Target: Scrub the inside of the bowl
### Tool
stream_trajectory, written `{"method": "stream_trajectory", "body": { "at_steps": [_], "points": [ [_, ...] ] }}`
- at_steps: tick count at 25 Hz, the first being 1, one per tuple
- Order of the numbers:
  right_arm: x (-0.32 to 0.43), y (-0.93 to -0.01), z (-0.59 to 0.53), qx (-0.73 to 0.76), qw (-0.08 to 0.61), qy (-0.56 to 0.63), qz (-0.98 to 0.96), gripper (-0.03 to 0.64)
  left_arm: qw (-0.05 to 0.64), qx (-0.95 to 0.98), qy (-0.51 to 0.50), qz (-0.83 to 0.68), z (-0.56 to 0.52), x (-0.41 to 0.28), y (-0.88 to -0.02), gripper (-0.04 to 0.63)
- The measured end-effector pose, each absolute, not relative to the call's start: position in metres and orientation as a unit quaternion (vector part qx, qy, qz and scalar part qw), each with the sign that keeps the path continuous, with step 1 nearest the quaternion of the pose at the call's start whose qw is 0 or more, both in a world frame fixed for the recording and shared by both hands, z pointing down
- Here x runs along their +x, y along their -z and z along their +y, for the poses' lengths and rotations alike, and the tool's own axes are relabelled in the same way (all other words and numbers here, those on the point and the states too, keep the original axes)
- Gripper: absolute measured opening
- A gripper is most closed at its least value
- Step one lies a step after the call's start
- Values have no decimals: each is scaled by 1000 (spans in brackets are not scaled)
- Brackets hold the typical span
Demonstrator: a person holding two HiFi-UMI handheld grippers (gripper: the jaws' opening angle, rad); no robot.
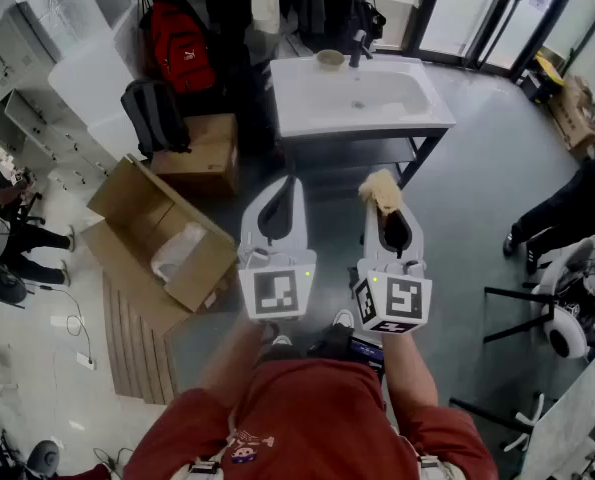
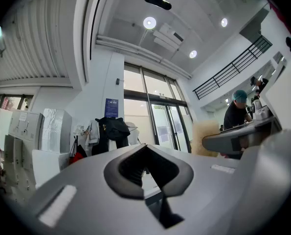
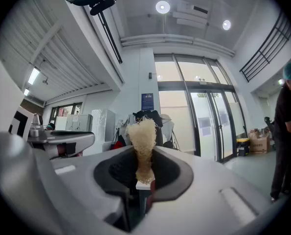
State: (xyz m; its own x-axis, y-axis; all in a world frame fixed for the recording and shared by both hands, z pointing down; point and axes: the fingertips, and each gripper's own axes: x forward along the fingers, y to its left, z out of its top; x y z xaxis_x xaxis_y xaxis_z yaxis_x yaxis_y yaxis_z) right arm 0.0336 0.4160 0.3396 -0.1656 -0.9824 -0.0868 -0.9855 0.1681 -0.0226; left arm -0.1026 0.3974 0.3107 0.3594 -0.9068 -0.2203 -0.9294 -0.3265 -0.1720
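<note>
Right tongs (image 3: 144,180): pinched tight on a pale scrubby pad (image 3: 143,133) that sticks out past the tips.
Left tongs (image 2: 146,173): squeezed together, with nothing in them.
Bowl (image 1: 329,58): far ahead, on the back edge of the white sink (image 1: 307,118), beside the tap (image 1: 358,46).
Do it well: walk up close first, open the left tongs to hold the rim still, then rub the pad round inside.
</note>
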Motion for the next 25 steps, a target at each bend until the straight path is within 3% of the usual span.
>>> {"method": "stream_trajectory", "body": {
  "at_steps": [12, 25],
  "points": [
    [38, -316, 488, -647, 50, -19, 761, 77, 145, -811, -37, 565, 469, -95, -287, 6],
    [16, -319, 494, -642, 57, -31, 764, 77, 139, -817, -41, 559, 477, -111, -295, 6]
  ]
}}
